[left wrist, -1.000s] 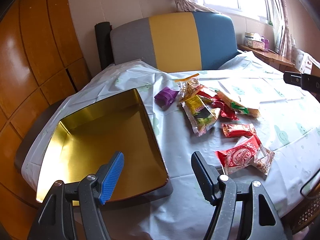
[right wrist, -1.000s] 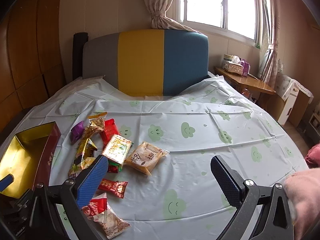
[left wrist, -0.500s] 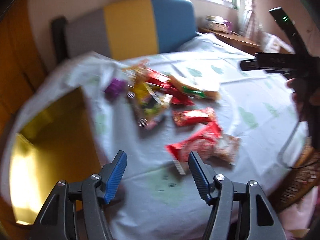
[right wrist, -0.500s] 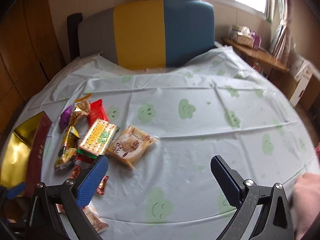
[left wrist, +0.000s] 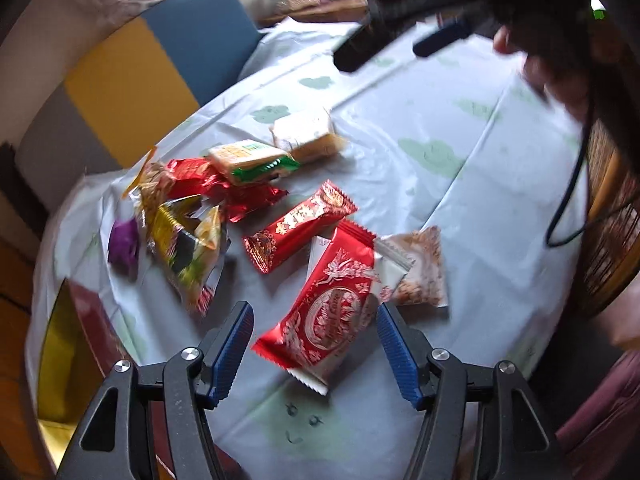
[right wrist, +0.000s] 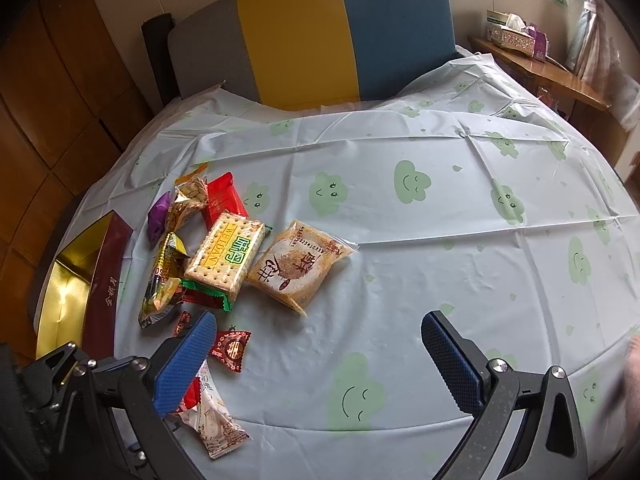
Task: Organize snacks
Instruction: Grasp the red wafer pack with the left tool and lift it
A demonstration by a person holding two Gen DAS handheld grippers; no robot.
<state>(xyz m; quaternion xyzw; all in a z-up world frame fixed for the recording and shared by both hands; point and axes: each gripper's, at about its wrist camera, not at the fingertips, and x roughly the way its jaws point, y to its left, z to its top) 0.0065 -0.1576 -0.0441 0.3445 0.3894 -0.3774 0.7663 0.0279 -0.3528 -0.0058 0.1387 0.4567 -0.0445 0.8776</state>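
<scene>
Grippers, two, both spread, grasping nothing: left gripper point(left wrist: 316, 340), right gripper point(right wrist: 320, 364). One gold box point(right wrist: 76, 276).

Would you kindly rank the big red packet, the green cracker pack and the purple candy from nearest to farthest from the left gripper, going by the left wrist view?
1. Big red packet: lying between the open fingers of the left gripper, untouched.
2. Purple candy: off to the left, near the gold box.
3. Green cracker pack: farther back, atop the pile.
</scene>
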